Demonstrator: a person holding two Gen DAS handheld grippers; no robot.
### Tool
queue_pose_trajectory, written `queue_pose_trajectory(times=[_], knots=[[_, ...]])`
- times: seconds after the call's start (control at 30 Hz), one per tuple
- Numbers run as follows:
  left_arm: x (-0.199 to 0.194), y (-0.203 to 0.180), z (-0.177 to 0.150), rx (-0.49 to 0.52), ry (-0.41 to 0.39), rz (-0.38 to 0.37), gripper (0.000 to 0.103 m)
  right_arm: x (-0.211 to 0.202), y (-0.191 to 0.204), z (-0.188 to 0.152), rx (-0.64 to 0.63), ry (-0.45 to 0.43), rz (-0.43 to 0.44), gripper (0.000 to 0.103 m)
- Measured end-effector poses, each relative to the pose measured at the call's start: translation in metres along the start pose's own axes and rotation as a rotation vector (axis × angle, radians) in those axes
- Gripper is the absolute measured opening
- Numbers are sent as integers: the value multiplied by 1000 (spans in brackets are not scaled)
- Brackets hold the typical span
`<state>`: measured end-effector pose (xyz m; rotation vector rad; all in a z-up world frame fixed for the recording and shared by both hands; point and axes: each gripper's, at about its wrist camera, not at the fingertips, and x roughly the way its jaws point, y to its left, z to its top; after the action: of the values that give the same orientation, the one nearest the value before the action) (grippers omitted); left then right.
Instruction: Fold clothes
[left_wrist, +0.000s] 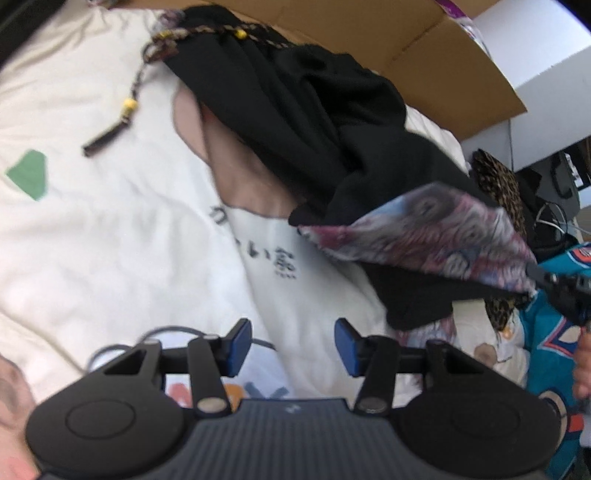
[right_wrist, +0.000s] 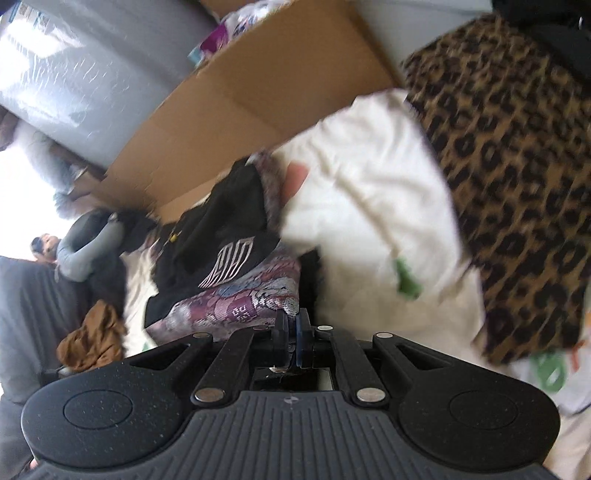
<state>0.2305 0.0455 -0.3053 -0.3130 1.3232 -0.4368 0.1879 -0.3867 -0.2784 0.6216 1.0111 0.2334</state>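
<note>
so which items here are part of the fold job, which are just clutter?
In the job:
black garment with patterned lining, pinched by right gripper
left gripper, open
white sweatshirt

Lying about:
cardboard box
leopard-print cloth
teal jersey

The crumpled black garment with a purple patterned lining (left_wrist: 332, 122) is the main obstacle. Before it, the cream printed fabric (left_wrist: 110, 240) lies flat and bare ahead of the wide-spread left claw (left_wrist: 293, 347). Behind it a brown cardboard box flap (left_wrist: 424, 48) closes the way. Beside it, a leopard-print cloth (right_wrist: 517, 184) walls off the side by the right claw (right_wrist: 291, 328).
</note>
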Motion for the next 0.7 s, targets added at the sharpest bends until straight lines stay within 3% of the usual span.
queue_pose_trajectory(times=[0.2, 0.7], knots=[[21, -14, -4, 34, 14, -55, 52, 6, -17, 24, -21, -72, -109, 0], [56, -26, 5, 60, -5, -94, 51, 15, -40, 79, -172, -185, -380, 0]])
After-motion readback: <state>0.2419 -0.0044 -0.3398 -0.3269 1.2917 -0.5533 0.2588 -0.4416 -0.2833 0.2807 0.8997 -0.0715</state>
